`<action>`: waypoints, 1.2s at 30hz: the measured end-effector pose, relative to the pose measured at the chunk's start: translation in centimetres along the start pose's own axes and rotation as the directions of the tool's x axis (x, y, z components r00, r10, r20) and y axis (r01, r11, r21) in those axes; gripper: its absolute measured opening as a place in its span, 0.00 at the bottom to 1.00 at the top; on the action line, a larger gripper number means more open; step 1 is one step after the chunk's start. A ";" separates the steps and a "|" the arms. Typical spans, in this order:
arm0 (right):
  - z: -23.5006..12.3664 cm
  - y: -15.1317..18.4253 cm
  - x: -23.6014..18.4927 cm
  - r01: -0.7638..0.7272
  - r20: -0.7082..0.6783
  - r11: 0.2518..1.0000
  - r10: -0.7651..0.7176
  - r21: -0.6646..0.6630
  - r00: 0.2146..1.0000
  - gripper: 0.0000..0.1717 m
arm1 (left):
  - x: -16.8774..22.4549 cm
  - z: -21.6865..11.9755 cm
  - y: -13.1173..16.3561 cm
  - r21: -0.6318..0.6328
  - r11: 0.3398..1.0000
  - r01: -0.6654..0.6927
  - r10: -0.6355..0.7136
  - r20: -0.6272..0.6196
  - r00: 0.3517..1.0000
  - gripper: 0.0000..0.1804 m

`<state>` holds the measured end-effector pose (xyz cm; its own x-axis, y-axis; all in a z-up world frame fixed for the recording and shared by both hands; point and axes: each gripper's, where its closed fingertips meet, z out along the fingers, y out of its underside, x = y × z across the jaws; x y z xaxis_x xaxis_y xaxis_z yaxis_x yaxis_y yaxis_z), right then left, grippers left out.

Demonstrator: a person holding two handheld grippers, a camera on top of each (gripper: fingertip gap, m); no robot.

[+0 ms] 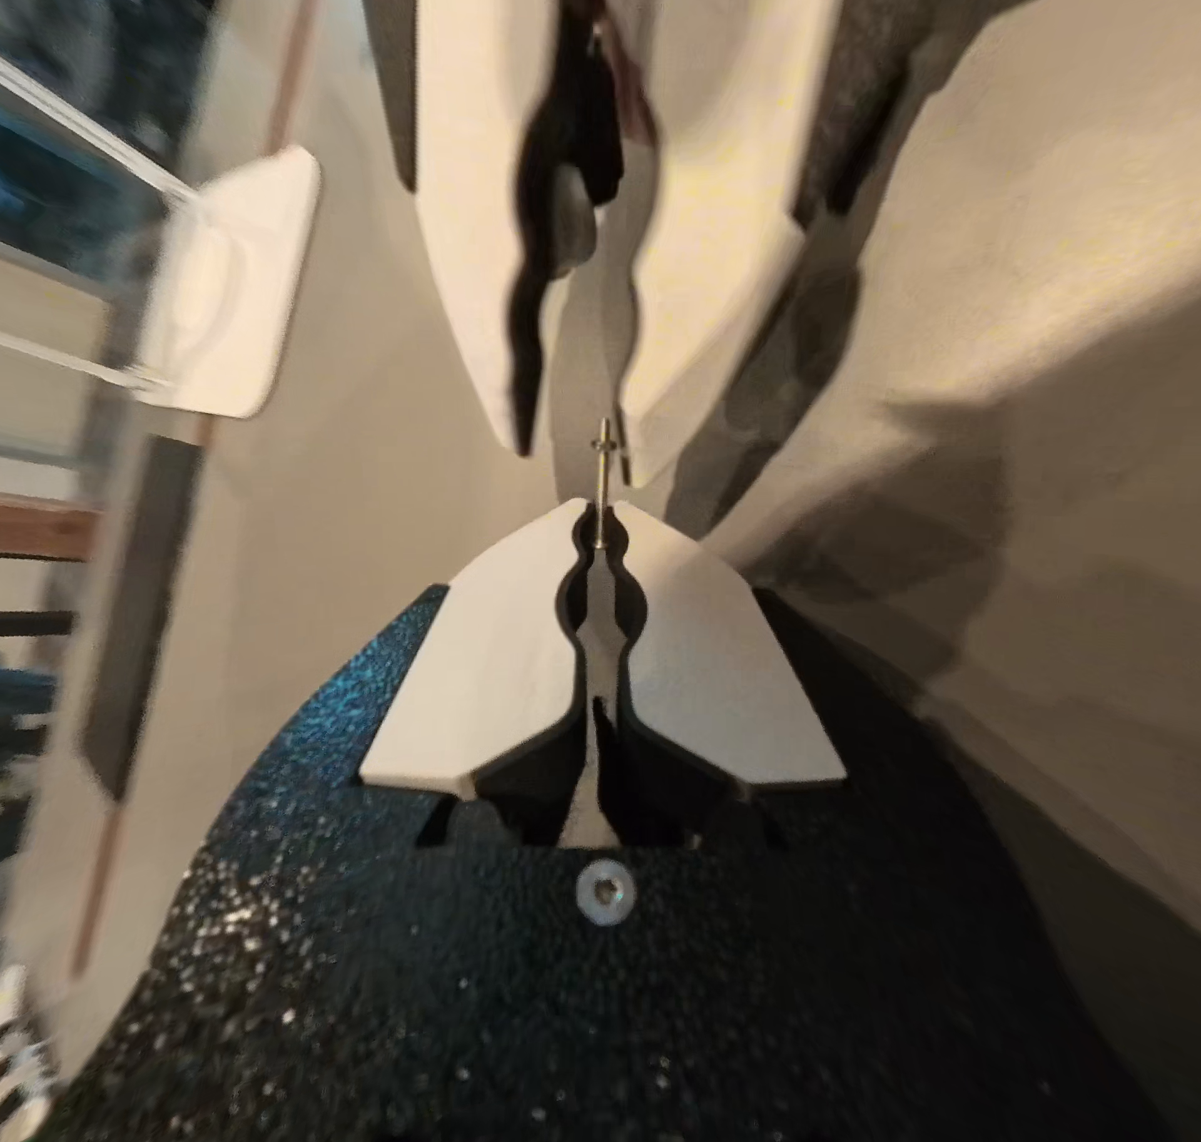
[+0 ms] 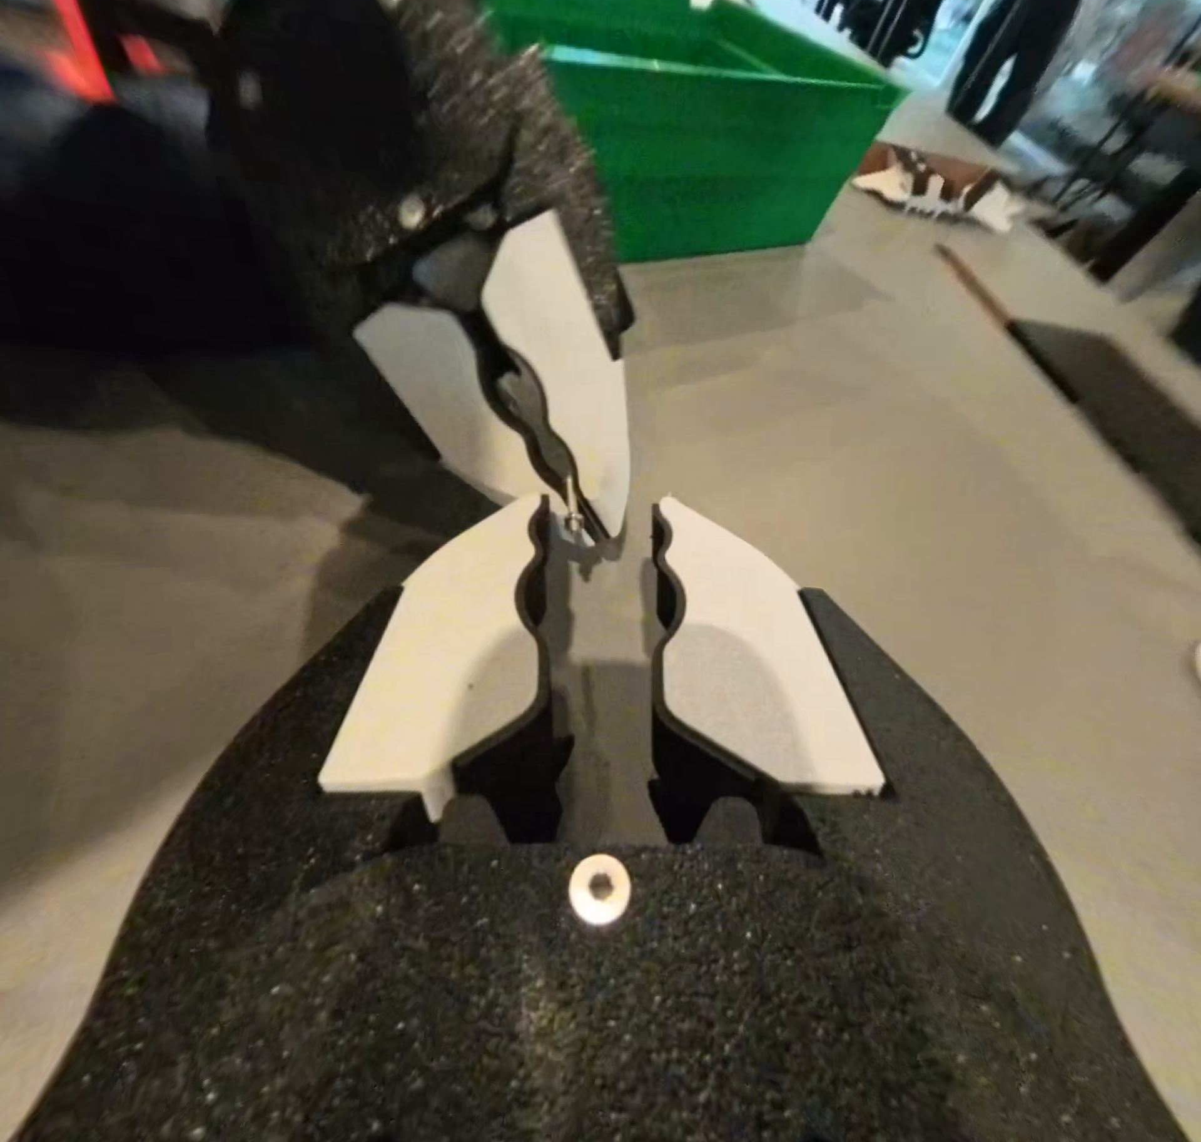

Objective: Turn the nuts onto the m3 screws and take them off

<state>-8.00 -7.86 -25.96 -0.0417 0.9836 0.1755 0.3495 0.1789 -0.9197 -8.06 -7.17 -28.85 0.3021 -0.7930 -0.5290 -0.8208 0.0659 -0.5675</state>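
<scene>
**Nut rides high on the screw**

Left wrist view: the left gripper (image 1: 601, 509) clamps the screw (image 1: 603, 480), nut (image 1: 604, 444) near its tip. Right wrist view: the right gripper (image 2: 601, 512) gapes above the desk (image 2: 877, 460); it should pinch the nut squarely before turning.

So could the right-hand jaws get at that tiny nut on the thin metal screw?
Probably yes: the right gripper is open around the small silver nut, nothing between.

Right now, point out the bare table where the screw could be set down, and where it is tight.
Bare table lies right of the right tool, between it and the dark strip, below the green bin. Bare also at near left. Tight where the left tool grips the screw between the right tool's open fingers.
</scene>
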 end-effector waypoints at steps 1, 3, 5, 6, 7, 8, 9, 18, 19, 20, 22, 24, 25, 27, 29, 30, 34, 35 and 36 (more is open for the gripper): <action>-0.3 -0.4 0.1 -0.094 0.037 0.995 0.093 0.031 0.995 0.18 | -0.2 -0.2 -0.3 0.012 1.000 -0.017 0.017 0.021 1.000 0.01; -0.8 -0.7 -0.1 -0.230 0.130 0.972 0.222 0.053 0.966 0.15 | -0.5 -0.5 -0.8 0.027 0.998 -0.049 0.048 0.057 0.997 0.01; -1.1 -0.7 -0.6 -0.317 0.216 0.948 0.302 0.037 0.928 0.12 | -0.7 -0.7 -1.1 0.036 0.997 -0.071 0.068 0.089 0.994 0.01; -1.1 -0.7 -0.8 -0.343 0.246 0.939 0.327 0.028 0.913 0.10 | -0.9 -0.8 -1.2 0.038 0.996 -0.080 0.076 0.104 0.992 0.01; -1.2 -0.7 -1.0 -0.359 0.264 0.933 0.341 0.021 0.902 0.08 | -1.0 -0.8 -1.3 0.039 0.996 -0.086 0.081 0.114 0.990 0.01; -1.1 -0.7 -1.1 -0.366 0.272 0.930 0.349 0.015 0.897 0.07 | -1.0 -0.9 -1.3 0.039 0.995 -0.090 0.085 0.122 0.989 0.01; -1.1 -0.7 -1.1 -0.368 0.273 0.930 0.352 0.009 0.895 0.05 | -1.0 -0.9 -1.3 0.038 0.995 -0.094 0.089 0.125 0.988 0.01; -0.7 -0.3 -1.1 -0.298 0.228 0.954 0.291 -0.004 0.929 0.00 | -0.8 -0.6 -0.8 0.013 0.998 -0.062 0.061 0.097 0.993 0.01; -0.6 -0.2 -1.0 -0.228 0.193 0.974 0.224 0.000 0.955 0.00 | -0.7 -0.6 -0.7 0.014 0.999 -0.051 0.050 0.087 0.995 0.01; -0.5 -0.1 -0.9 -0.159 0.157 0.987 0.157 0.000 0.975 0.00 | -0.6 -0.5 -0.6 0.014 0.999 -0.041 0.040 0.077 0.996 0.01; -0.4 0.2 -0.8 -0.068 0.109 0.998 0.069 -0.008 0.992 0.00 | -0.6 -0.4 -0.4 0.003 0.999 -0.038 0.037 0.070 0.997 0.01; -0.3 0.2 -0.7 -0.067 0.094 0.998 0.068 -0.010 0.993 0.00 | -0.6 -0.3 -0.3 -0.009 0.999 -0.041 0.042 0.073 0.996 0.01; -0.4 0.2 -0.5 -0.083 0.093 0.997 0.083 -0.007 0.992 0.03 | -0.6 -0.3 -0.3 -0.011 0.999 -0.042 0.042 0.073 0.996 0.01; -0.5 0.0 -0.3 -0.126 0.104 0.992 0.125 0.007 0.987 0.09 | -0.4 -0.2 -0.1 -0.022 0.999 -0.045 0.046 0.066 0.997 0.01; -0.7 -0.1 -0.4 -0.163 0.133 0.987 0.159 0.015 0.978 0.11 | -0.3 0.0 0.0 -0.038 0.998 -0.054 0.056 0.061 0.997 0.01; -0.7 -0.1 -0.5 -0.170 0.142 0.985 0.166 0.013 0.976 0.11 | -0.2 0.0 0.0 -0.043 0.997 -0.057 0.059 0.060 0.996 0.01; -0.4 0.2 -1.0 -0.149 0.153 0.988 0.151 -0.025 0.977 0.09 | -0.2 0.2 0.2 -0.059 0.997 -0.059 0.062 0.056 0.996 0.01; -0.3 0.3 -1.1 -0.141 0.155 0.989 0.145 -0.033 0.977 0.09 | -0.2 0.2 0.2 -0.063 0.996 -0.058 0.062 0.056 0.997 0.01; -0.3 0.4 -1.2 -0.135 0.155 0.990 0.139 -0.039 0.978 0.09 | -0.1 0.2 0.2 -0.064 0.996 -0.058 0.061 0.054 0.997 0.01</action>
<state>-7.55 -8.96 -26.44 -0.1369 0.9905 -0.0106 0.3883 0.0438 -0.9205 -8.20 -6.90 -29.07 0.2772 -0.7537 -0.5959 -0.8663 0.0722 -0.4943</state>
